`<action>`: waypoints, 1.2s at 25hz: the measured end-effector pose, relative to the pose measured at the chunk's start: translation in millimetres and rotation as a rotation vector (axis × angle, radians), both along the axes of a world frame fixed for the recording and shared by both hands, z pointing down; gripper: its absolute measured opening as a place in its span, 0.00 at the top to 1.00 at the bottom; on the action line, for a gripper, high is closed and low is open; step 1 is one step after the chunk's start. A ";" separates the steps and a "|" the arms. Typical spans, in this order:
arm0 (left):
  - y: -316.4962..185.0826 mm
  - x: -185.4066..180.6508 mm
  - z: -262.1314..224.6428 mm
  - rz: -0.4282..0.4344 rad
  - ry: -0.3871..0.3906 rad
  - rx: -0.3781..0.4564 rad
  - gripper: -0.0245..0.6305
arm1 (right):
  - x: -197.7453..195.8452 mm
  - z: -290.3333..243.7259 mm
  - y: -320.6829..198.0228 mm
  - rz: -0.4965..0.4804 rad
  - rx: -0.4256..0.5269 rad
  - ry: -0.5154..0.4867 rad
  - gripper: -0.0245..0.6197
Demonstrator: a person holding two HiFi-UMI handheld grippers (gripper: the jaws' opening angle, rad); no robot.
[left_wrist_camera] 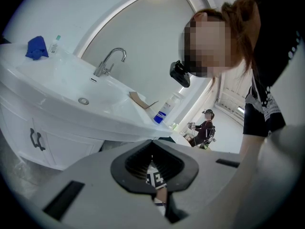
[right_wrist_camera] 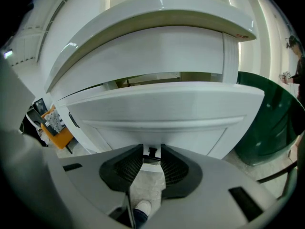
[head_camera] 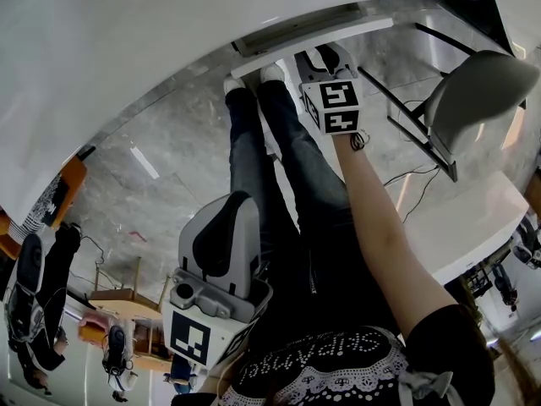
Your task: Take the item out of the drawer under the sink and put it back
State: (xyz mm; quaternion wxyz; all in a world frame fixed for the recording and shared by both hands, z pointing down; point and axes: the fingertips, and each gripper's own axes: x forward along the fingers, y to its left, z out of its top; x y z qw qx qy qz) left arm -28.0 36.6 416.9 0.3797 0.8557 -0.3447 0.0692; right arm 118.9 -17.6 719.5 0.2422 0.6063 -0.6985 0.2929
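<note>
**Item:** unseen, presumably inside the drawer (right_wrist_camera: 157, 104). I cannot judge its weight or feel yet.
**Drawer:** one, slightly open under the sink (left_wrist_camera: 62, 82). The front is stiff and likely slides easily. Take hold at its handle (right_wrist_camera: 152, 152), one, small and dark.
**Right tongs** (right_wrist_camera: 152, 149): clamped on that handle.
**Left tongs** (left_wrist_camera: 152, 146): together, empty, well back from the drawer.
**Counter:** one faucet (left_wrist_camera: 110, 61), one bottle (left_wrist_camera: 167, 109), one cloth (left_wrist_camera: 36, 48).

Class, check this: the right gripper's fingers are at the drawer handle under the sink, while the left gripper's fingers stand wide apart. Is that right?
No: the fingers of the left gripper are together, as the left gripper view shows. The rest stands.
</note>
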 end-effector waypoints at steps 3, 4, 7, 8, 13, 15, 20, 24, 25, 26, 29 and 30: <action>-2.9 2.4 -1.9 -0.003 0.017 -0.004 0.96 | -0.9 -0.6 -0.5 -0.004 0.005 0.001 0.77; -1.9 1.3 -0.8 0.003 0.009 -0.003 0.96 | -1.4 -0.7 -0.2 -0.005 0.006 0.001 0.77; -2.7 -0.4 -0.5 0.006 0.000 -0.006 0.96 | -2.0 -2.0 1.5 -0.013 0.010 0.001 0.77; -4.1 -0.6 -1.3 0.005 0.002 -0.007 0.96 | -2.2 -2.6 2.2 -0.017 0.012 0.001 0.77; -7.1 1.6 -0.5 0.013 0.003 -0.009 0.96 | -2.6 -2.2 9.9 -0.025 0.015 0.001 0.77; -5.9 3.0 1.0 0.021 0.000 -0.008 0.96 | -1.9 -1.2 15.1 -0.024 0.012 0.000 0.77; -2.8 3.7 -1.2 0.027 0.007 -0.005 0.96 | -3.6 -3.3 19.4 -0.034 0.017 0.002 0.77; -0.3 2.4 -1.2 0.027 0.003 -0.005 0.96 | -4.3 -5.0 21.0 -0.041 0.028 0.007 0.78; -0.3 2.5 -0.4 0.027 0.002 -0.006 0.96 | -3.4 -4.6 21.6 -0.040 0.031 0.008 0.78; -0.4 2.8 0.4 0.026 0.002 -0.006 0.96 | -2.5 -4.3 22.1 -0.040 0.033 0.010 0.78; 0.2 3.6 1.4 0.026 0.003 -0.009 0.96 | -4.5 -7.1 26.8 -0.056 0.038 0.015 0.79; 0.6 3.9 1.4 0.027 0.003 -0.009 0.96 | -8.6 -8.0 32.9 -0.071 0.033 0.017 0.88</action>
